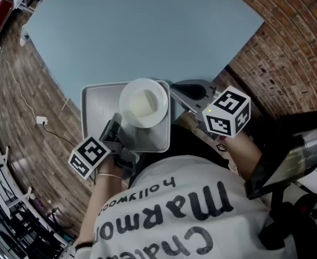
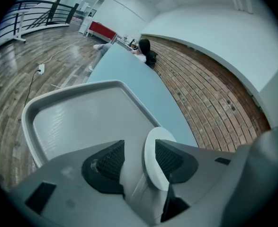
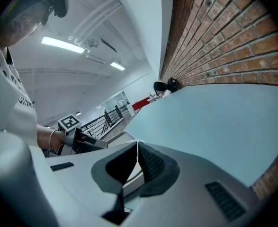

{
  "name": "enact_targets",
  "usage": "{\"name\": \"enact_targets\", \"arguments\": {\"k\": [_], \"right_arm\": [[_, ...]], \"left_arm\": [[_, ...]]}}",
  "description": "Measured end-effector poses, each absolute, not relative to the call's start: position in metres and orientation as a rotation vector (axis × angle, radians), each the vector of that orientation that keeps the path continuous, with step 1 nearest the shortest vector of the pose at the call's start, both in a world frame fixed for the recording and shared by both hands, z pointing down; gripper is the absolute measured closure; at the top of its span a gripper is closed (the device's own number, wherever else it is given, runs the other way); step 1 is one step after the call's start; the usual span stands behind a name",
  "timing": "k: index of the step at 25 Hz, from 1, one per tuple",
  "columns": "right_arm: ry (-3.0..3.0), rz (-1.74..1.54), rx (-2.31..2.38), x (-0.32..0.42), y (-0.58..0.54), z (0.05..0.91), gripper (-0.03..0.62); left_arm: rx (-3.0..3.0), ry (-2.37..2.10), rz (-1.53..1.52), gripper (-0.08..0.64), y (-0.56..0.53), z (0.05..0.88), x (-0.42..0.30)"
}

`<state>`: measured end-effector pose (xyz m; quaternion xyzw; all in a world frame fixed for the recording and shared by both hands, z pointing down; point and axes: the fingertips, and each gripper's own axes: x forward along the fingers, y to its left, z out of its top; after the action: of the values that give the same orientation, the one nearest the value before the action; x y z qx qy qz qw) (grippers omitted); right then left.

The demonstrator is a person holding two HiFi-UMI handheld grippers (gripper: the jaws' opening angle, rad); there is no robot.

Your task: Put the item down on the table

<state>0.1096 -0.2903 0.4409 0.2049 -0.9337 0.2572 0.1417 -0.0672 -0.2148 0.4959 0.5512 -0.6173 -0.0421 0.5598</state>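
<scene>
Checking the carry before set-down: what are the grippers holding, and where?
Both clamp the tray: left gripper on its near-left rim, right gripper on its right rim.

Beyond the grey plastic tray (image 1: pixel 96 112), the wide pale-blue tabletop (image 1: pixel 147 31) lies open; a red-brick wall (image 1: pixel 288 47) bounds its right side.

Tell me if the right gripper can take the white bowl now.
Probably not: the right gripper is shut on the tray rim, and the bowl sits on that tray.

Head view steeply down; gripper views close; tray (image 1: pixel 91 108) shared.
</scene>
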Motion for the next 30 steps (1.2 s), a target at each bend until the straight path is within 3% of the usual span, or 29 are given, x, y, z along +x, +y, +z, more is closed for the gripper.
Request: {"name": "enact_targets", "arguments": {"k": [13,25,28,30], "right_arm": [[-2.681,0.615,0.636,0.101,-0.268,0.423,0.581],[-2.666,0.585,0.808,0.048,-0.201,0.386,0.581],[-2.640,0.541,0.847,0.035,-0.179,0.384,0.581],[-2.631,0.537,0.884,0.029,-0.166,0.382,0.581]], "left_arm": [[1.499,-1.401,-0.212,0.379,-0.214,0.452,-0.069],[1.712,-1.263,-0.336,0.385,-0.173,0.399,-0.127],[1.794,-1.205,-0.343,0.495,-0.156,0.389,-0.137],[1.913,-1.130,-0.362,0.523,-0.148,0.375,-0.135]]}}
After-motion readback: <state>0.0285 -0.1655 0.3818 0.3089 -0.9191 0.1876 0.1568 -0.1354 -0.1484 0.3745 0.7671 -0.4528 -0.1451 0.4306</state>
